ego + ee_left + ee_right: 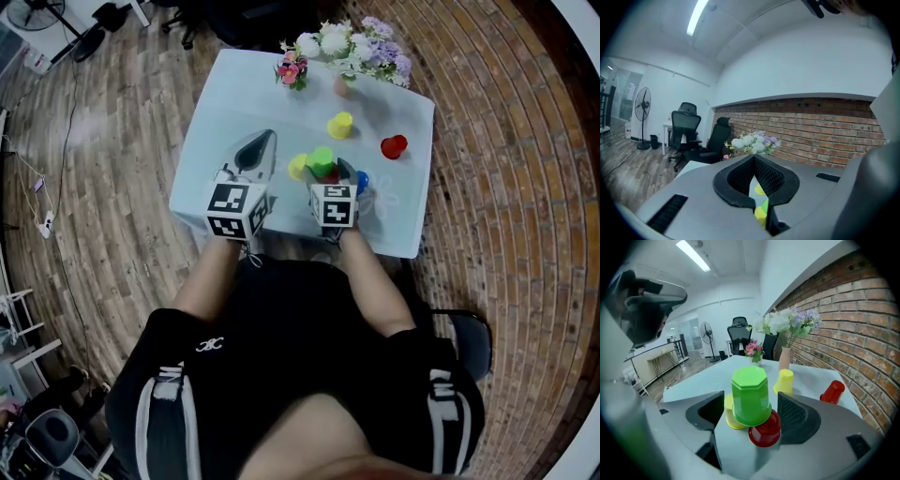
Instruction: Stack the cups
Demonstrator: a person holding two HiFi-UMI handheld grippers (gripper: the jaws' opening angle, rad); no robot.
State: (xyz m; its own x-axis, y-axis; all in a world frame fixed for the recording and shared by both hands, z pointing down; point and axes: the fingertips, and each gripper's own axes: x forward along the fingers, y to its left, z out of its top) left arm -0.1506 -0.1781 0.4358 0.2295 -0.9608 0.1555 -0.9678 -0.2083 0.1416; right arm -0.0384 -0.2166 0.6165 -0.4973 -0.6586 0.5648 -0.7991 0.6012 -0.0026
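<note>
An upturned green cup [751,396] sits over an upturned red cup [766,430] on the white table [246,105]. My right gripper [752,411] is open around this pair, with a gap on each side of the green cup. A yellow cup [731,415] stands just behind and left of the pair. Farther back are a second yellow cup [784,381] and a red cup [833,392] on its side. In the head view a blue cup [362,181] shows to the right of my right gripper [330,178]. My left gripper [255,153] hovers shut and empty over the table's left part.
A vase of white and purple flowers [352,45] and a small pink bouquet [292,69] stand at the table's far edge. A brick wall [862,329] runs along the right. Office chairs [686,126] and a fan [642,105] stand beyond the table.
</note>
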